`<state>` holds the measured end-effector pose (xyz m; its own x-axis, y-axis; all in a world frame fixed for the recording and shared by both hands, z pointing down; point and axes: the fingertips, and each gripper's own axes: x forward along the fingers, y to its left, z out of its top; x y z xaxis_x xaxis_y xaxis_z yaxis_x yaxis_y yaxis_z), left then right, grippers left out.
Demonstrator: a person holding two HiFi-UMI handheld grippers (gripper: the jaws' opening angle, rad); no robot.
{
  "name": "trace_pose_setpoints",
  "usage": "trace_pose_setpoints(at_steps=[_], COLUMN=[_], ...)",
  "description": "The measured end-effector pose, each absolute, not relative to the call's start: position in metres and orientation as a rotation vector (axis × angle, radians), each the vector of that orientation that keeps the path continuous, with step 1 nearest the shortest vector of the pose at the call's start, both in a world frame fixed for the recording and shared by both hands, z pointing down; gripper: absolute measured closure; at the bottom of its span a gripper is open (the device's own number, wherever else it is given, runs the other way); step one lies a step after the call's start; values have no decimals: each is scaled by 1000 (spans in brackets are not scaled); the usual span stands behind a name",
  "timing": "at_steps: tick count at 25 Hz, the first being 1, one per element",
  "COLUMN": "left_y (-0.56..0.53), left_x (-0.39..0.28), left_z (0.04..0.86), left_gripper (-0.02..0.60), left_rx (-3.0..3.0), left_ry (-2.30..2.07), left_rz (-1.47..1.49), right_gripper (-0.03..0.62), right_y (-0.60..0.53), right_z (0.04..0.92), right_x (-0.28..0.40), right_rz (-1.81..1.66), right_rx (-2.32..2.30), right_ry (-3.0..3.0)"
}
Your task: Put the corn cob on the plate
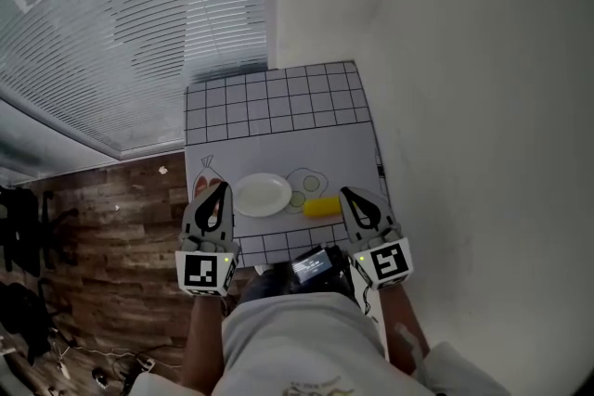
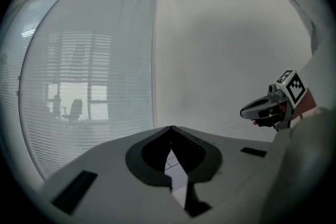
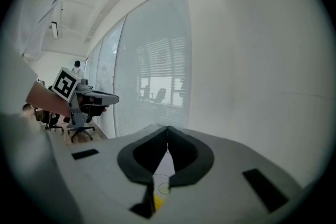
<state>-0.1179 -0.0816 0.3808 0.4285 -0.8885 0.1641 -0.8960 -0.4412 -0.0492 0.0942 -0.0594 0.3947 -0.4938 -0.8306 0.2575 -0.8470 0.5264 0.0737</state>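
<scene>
The desk (image 1: 278, 139) carries an empty plate (image 1: 262, 196). The left gripper (image 1: 219, 192) and right gripper (image 1: 349, 196) flank it at the near edge, each with fingers closed on nothing. The corn (image 1: 322, 207) lies on the desk just right of the plate, not yet grasped. Step in hand: approach. The right gripper, being nearest, should next open its fingers and straddle the corn.
</scene>
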Motion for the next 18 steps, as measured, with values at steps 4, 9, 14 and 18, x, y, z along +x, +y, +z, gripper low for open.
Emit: trace_pose_setpoints(at_steps=[4,9,14,18], left_y=[-88,-89,-86,-83], left_x=[-105,-79,-49,-27], left_z=[389,391,398,403], left_gripper=[572,573,572,572], left_rx=[2630,2693,2785,2830], left_ry=[-1590,-1523,-1450,-1377], left_rz=[272,371,485,515], right_gripper=[587,586,586,586], right_y=[-66,-66,-62,-56], right_z=[402,417,431,433], right_x=[105,124,139,152], right_rz=[101,108,130,154], right_rx=[1414,1425,1432,1467], right_ry=[-2479,-2441,-2395,-2391])
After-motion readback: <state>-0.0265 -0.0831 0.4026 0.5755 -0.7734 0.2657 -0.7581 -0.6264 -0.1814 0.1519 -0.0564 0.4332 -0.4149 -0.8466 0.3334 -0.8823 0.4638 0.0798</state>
